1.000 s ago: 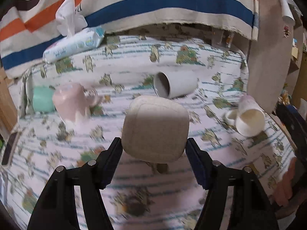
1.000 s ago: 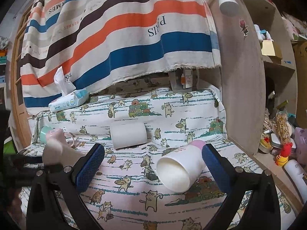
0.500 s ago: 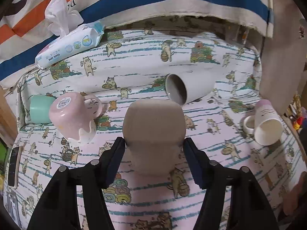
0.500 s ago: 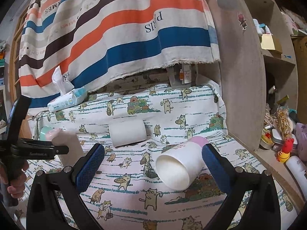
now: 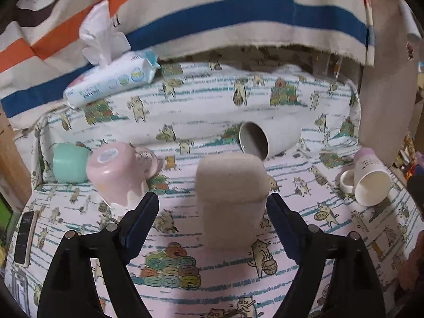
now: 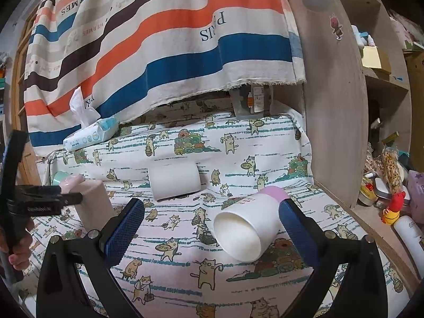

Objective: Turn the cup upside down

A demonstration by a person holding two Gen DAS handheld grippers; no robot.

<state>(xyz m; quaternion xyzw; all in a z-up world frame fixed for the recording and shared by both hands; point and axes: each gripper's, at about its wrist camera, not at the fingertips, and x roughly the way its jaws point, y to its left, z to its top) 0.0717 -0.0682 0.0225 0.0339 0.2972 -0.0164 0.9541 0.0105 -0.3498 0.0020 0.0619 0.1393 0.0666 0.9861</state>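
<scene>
- Your left gripper (image 5: 212,212) stands spread wide, jaws clear of the beige square-shouldered plastic cup (image 5: 232,198), which sits mouth-down on the cat-print cloth (image 5: 185,278): apparently released.
- Your right gripper (image 6: 212,228), also agape, brackets a white tumbler with lilac base (image 6: 249,228) lying sideways, likely your next flip.

Beige cup (image 5: 232,198): matt, faintly speckled, grainy finish. Pink mug (image 5: 116,175): smooth, slight sheen, paper sticker on base. Mint cup (image 5: 67,163): smooth plastic look. Grey-white mug (image 5: 267,143): smooth, satin, likely ceramic. White cup (image 6: 246,225): smooth, matt inside. Cat-print sheet (image 6: 238,143): woven cloth, soft, matt. Striped hanging (image 6: 159,39): coarse cloth, frayed lower edge. Wipes pack (image 5: 111,80): glossy plastic film. Side panel (image 6: 336,119): wood-grain, matt. Gripper pads (image 6: 124,230): blue, textured rubbery surface; frames black matt plastic.
</scene>
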